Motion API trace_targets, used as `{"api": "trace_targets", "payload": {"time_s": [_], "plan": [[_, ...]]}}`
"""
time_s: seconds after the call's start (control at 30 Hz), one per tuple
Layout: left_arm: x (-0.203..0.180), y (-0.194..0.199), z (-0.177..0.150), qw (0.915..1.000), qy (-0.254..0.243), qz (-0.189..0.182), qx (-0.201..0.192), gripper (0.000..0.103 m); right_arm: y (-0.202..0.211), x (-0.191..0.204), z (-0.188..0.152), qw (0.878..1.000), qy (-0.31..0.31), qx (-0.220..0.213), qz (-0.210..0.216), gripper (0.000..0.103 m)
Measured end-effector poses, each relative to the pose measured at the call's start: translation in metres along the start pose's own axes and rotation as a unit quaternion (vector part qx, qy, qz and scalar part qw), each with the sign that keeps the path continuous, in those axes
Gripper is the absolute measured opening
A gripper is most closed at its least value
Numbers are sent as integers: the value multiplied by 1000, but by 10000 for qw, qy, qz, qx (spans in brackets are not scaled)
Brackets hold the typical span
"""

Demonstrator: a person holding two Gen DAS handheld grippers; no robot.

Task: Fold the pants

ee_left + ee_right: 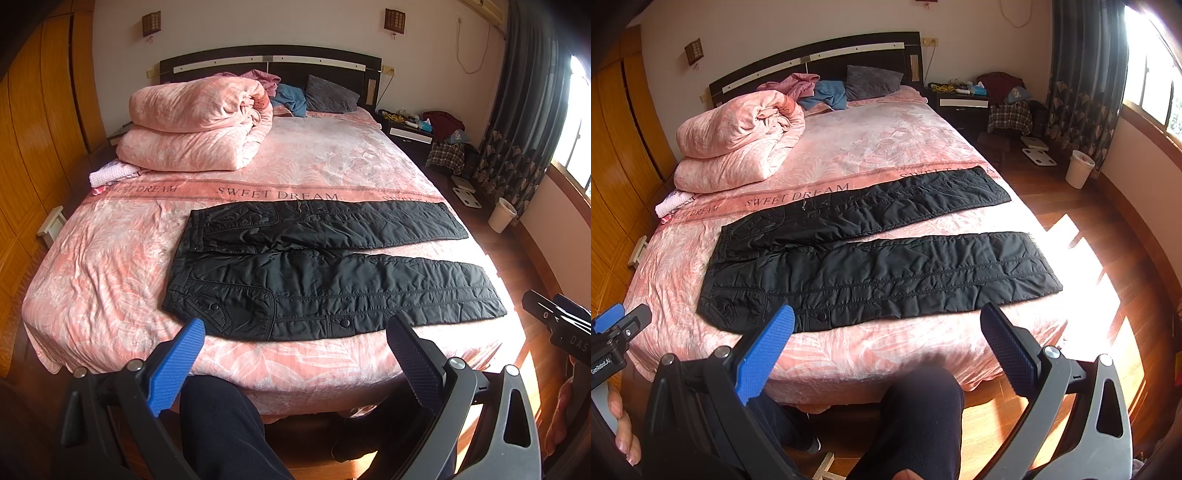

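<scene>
- Left tool is wide open and holds nothing — it hangs near the bed's close edge.
- Right tool is wide open too, with nothing in it.
- Black pants lie flat on the pink bed, legs apart and pointing right.
- Waist end is on the left.
- Rolled pink quilt sits far back — well apart from the pants.

Both wrist views face the bed from its foot (seemingly standing height), sharing the whole mattress.
</scene>
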State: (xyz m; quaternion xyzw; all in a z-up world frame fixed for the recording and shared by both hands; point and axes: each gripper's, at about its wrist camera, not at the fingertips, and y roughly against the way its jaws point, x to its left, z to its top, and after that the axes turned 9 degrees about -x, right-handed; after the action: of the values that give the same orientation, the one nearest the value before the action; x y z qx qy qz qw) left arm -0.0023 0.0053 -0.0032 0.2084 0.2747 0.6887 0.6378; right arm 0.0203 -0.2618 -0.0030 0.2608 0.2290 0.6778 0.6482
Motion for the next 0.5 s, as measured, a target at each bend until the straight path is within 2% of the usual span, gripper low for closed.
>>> {"api": "trace_targets", "payload": {"time_s": [0.5], "plan": [[2, -10, -6, 9998, 42, -53, 175, 99, -8, -5, -10, 10000, -43, 79, -12, 101]]}}
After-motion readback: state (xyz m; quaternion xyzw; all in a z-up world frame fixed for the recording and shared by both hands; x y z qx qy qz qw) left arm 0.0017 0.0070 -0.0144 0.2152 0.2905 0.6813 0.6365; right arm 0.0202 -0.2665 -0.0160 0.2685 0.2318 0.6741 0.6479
